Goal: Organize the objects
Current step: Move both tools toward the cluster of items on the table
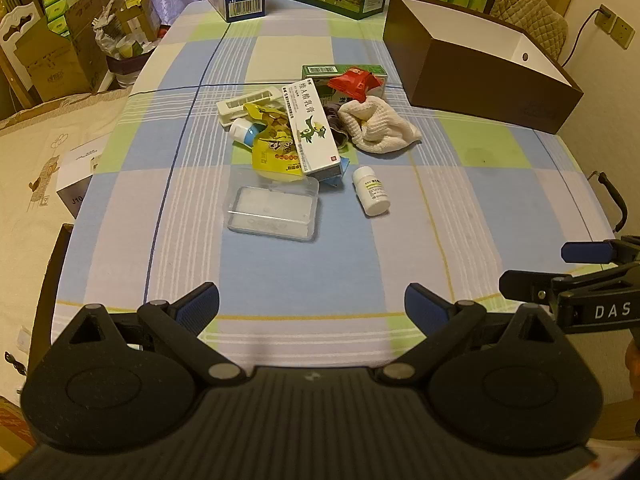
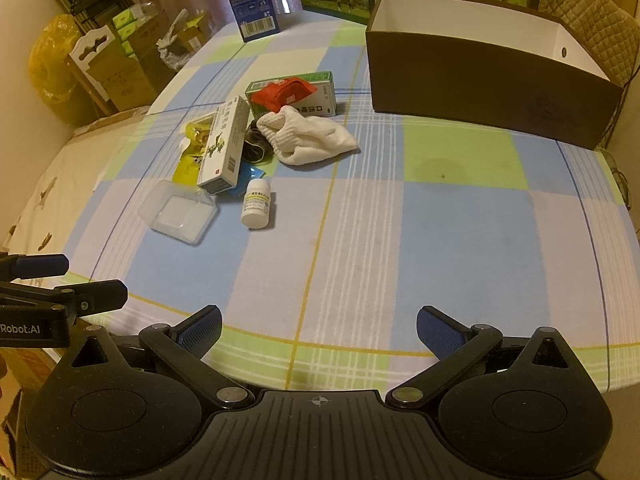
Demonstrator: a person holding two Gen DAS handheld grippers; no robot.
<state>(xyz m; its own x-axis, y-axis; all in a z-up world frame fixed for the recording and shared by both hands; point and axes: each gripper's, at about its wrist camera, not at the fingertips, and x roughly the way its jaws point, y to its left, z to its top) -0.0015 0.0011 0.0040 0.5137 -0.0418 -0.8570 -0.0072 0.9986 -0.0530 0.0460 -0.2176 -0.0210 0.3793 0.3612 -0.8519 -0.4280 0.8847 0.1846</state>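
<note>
Both our grippers, left gripper [image 1: 312, 300] and right gripper [image 2: 319, 325], hang over the near edge of the checked tablecloth [image 1: 280, 272] with jaws wide and nothing in them. We see the pile [image 1: 304, 128] of small things in front of the brown box [image 2: 480, 80]. Nearest us from the pile lie a clear case [image 1: 274, 210] and a white bottle [image 2: 258, 204].

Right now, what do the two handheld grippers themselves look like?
Both match: matte black plastic bodies with a ribbed top plate, round side housings, silver pivot pins and blue textured pads. The left gripper shows "Robot:AI" in white on its side in the right wrist view; the right gripper shows "DAS" in the left wrist view. No cables or sleeves visible.
</note>
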